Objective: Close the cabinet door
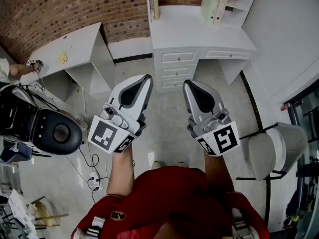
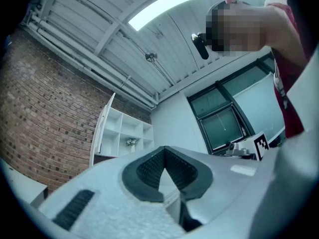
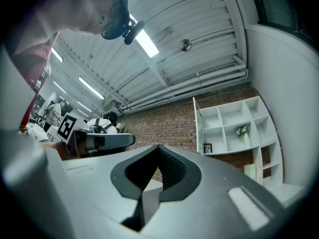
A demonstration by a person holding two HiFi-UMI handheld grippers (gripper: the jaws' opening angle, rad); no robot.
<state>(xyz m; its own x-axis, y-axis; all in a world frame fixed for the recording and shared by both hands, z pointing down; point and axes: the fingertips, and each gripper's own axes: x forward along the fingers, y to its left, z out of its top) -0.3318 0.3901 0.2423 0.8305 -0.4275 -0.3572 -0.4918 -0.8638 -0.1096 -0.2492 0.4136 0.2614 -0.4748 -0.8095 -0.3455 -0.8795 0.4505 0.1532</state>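
Observation:
A white shelf unit stands on a white desk against the brick wall. Its tall narrow cabinet door hangs open at the unit's left edge; it shows edge-on in the right gripper view and at the top of the head view. My left gripper and right gripper are held side by side over the floor, well short of the desk, both tilted upward. Each has its jaws shut with nothing between them, as the left gripper and right gripper views show.
The white desk with drawers is straight ahead. A second white desk stands at the left, with another person's hand near it. A black machine and floor cables are at the left, and a grey chair at the right.

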